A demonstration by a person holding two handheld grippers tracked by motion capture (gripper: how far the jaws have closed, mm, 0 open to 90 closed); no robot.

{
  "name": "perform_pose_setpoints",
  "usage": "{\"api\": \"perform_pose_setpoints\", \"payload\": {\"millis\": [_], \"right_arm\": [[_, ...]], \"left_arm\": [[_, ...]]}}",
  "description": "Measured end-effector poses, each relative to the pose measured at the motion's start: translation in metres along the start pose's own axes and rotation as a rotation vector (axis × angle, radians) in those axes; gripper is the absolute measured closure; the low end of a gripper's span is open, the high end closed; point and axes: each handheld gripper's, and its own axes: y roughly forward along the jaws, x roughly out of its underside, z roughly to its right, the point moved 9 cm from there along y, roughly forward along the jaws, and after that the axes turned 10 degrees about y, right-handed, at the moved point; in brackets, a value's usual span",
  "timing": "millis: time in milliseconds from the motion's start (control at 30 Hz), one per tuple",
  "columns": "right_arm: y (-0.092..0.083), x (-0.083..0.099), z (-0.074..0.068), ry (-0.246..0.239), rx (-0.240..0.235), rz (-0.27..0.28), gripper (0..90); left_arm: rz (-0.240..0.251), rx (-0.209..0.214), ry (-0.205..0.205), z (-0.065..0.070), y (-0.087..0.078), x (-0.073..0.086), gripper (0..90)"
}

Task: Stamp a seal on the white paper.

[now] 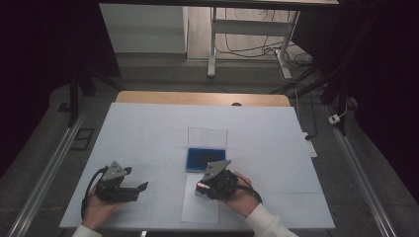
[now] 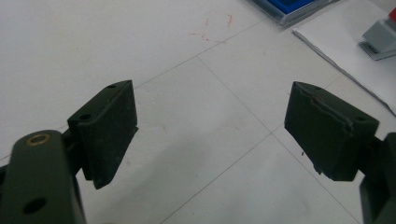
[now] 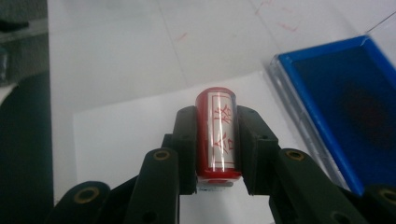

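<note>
We have the right gripper (image 3: 215, 154) clamped on the red stamp (image 3: 218, 133), fingers (image 3: 187, 149) tight on both sides, over the paper sheet (image 1: 200, 210) near the surface's near edge. Blue ink pad (image 1: 205, 158) sits open just beyond. Left gripper (image 2: 212, 128) fingers spread wide, nothing between them, above the bare surface (image 2: 93, 42).

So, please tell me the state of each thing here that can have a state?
left gripper: open, holds nothing
right gripper: shut on the red stamp
red stamp: clamped between the jaws, above the paper
ink pad: lid open, upright behind the blue pad
sheet of paper: flat on the table
</note>
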Motion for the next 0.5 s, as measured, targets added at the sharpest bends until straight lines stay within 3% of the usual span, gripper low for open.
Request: {"api": "perform_pose_setpoints", "payload": {"millis": [133, 500], "right_arm": [[-0.011, -0.005, 0.004, 0.036, -0.007, 0.041, 70.1], [-0.027, -0.011, 0.016, 0.057, 0.022, 0.096, 70.1]], "left_arm": [[0.001, 0.001, 0.000, 0.000, 0.000, 0.000, 17.2], [0.001, -0.003, 0.001, 0.000, 0.000, 0.000, 17.2]]}}
